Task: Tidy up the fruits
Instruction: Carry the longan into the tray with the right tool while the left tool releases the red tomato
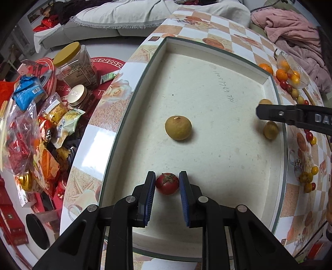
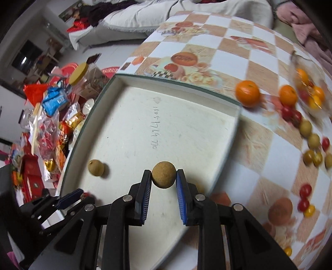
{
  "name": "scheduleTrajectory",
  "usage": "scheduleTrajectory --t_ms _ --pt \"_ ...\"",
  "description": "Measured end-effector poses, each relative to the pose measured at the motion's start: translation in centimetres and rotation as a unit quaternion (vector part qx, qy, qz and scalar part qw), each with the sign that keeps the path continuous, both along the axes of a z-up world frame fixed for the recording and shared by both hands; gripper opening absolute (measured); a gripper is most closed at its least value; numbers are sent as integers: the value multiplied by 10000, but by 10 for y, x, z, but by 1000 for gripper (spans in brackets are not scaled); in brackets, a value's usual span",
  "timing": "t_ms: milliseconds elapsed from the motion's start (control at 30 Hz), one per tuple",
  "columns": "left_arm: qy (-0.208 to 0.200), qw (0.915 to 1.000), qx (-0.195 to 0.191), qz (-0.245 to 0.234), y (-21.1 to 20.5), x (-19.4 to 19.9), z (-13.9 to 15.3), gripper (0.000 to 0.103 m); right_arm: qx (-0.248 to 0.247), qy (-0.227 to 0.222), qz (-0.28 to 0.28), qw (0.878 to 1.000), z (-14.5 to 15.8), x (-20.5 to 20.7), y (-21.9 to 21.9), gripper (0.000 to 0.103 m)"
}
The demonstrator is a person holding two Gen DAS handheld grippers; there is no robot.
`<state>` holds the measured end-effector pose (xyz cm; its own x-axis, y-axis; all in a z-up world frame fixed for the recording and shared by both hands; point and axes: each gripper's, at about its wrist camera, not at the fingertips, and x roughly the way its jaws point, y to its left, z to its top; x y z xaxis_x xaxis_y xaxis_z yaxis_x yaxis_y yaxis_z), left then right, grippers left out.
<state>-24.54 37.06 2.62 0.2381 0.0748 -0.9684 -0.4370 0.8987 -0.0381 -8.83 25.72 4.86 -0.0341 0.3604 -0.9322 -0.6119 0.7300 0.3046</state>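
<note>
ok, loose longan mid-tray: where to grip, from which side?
Take the longan across its widest middle, coming straight down from above. It is round, stem scar up, resting on the tray floor with open space all around, so any finger orientation probably fits.

The left black plastic two-finger tool (image 1: 167, 182) carries ribbed blue pads (image 1: 149, 199) and round silver pivot screws. The right black plastic tool (image 2: 163, 176) looks identical; white lettering marks its side.

Home living room: sofa (image 1: 124, 18), snack clutter (image 1: 41, 124), checkered table (image 1: 228, 27).
</note>
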Motion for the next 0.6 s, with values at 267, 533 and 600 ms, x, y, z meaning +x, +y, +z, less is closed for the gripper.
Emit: scheduleTrajectory --t_ms 267,533,600 --pt "131 9997 176 101 3 7 -2 64 -255 173 157 9994 -20 8 19 37" --pt "419 9989 125 184 9 7 -9 64 -62 -18 4 10000 5 13 10 91" --pt "489 9985 115 217 9 7 -10 64 -48 -43 -56 10000 11 13 3 101"
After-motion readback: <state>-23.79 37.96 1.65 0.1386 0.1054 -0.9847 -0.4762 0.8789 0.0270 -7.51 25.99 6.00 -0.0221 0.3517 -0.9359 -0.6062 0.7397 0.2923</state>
